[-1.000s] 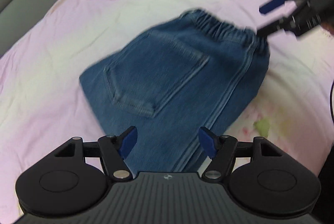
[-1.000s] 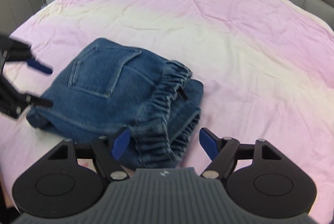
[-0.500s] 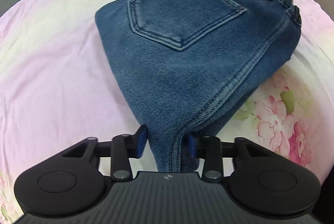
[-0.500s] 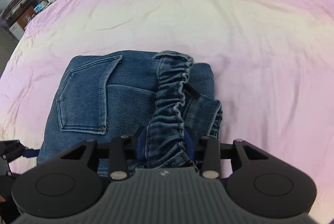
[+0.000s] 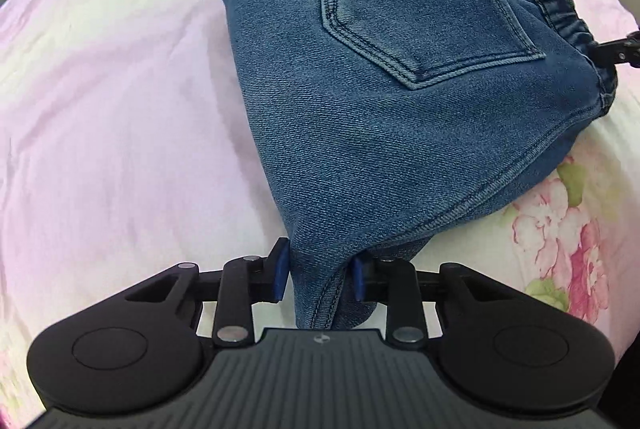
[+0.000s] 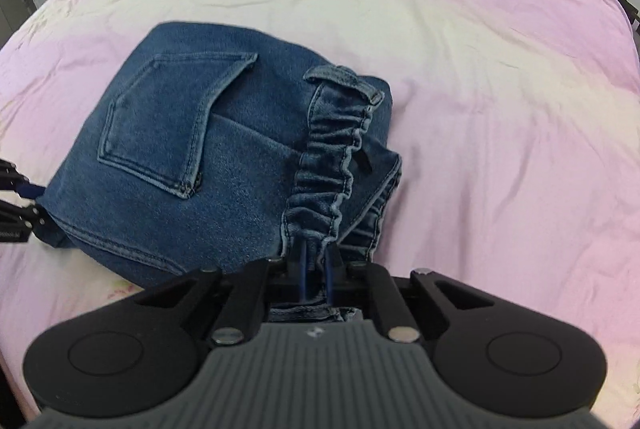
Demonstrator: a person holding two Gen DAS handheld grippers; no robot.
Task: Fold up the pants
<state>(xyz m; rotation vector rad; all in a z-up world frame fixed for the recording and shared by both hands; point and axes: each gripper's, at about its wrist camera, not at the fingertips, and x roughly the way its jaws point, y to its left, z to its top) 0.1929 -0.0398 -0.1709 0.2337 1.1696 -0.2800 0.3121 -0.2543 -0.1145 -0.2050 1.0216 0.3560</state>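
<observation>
Both tools closed since earlier — right tool (image 6: 316, 269) clamping pants (image 6: 224, 165)

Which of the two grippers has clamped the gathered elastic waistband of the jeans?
The right gripper: it is shut on the ruffled waistband. The left gripper is closing on plain folded denim at the opposite corner.

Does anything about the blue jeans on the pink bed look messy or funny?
A bit. The folded blue denim jeans lie lopsided on the pink bedsheet: their scrunched elastic waistband sticks up in a bunched ridge where the right gripper pinches it. Nothing looks torn or spilled.
</observation>
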